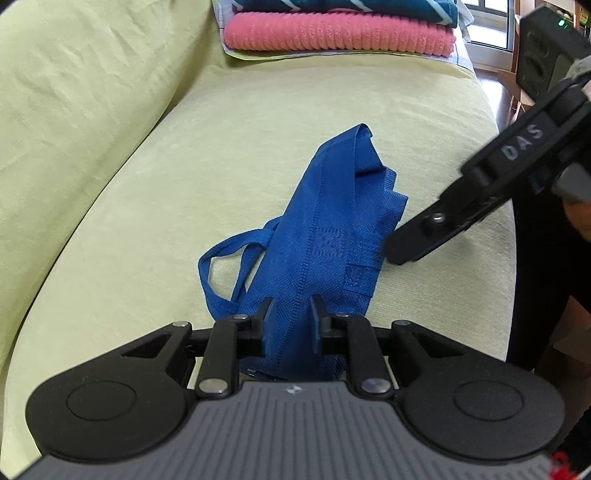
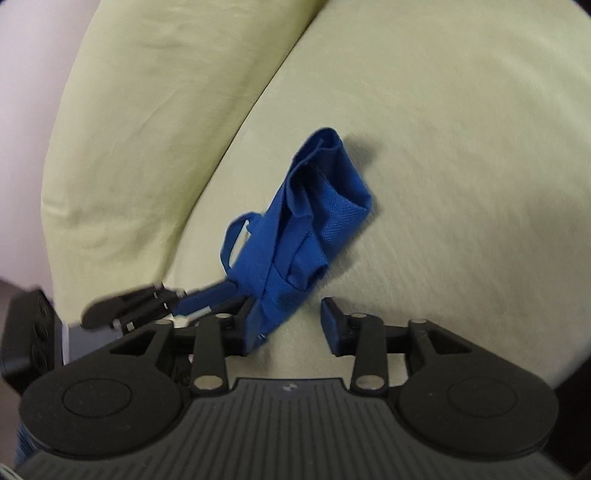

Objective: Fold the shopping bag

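pale green sofa seat fills both views. blue shopping bag lies bunched mid-frame, near end pinched in the left tongs. right tongs gape wide beside it. pink towel stacked top centre.

A home: a green-covered sofa, stacked folded towels, a window.

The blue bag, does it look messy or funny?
Yes. The blue bag is bunched into a lumpy roll on the green sofa, not flat, and its handles stick out loose on one side.
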{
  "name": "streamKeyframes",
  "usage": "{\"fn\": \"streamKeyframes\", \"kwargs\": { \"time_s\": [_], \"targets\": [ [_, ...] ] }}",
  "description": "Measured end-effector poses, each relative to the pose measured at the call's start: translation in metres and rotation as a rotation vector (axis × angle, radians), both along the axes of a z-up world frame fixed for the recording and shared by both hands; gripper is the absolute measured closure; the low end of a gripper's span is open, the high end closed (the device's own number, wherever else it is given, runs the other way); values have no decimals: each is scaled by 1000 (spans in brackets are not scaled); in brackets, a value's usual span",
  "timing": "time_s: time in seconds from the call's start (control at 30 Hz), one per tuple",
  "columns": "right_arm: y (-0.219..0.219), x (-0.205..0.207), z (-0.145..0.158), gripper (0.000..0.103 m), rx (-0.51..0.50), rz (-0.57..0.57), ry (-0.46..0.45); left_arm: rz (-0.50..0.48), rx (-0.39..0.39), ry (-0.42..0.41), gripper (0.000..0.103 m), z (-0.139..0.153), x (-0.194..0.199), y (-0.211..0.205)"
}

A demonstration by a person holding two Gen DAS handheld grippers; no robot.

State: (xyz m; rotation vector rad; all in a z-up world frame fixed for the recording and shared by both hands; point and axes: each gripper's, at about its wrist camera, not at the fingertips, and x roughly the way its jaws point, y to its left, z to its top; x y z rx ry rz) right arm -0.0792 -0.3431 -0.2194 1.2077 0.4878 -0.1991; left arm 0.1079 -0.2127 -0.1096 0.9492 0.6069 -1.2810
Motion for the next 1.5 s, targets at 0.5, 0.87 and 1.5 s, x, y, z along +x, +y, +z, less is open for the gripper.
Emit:
{"fn": "streamKeyframes", "kwargs": {
  "time_s": [0.5,0.87,1.5],
  "targets": [
    [17,28,-8,56,163,-226,42,-11,-3,53,83,0,9,-1],
    [32,80,17,75,-297,-26,161,27,-12,139,83,5,23,-2],
    [36,73,7,75,-320,32,120,308,21,329,61,-11,107,-36]
  ]
}}
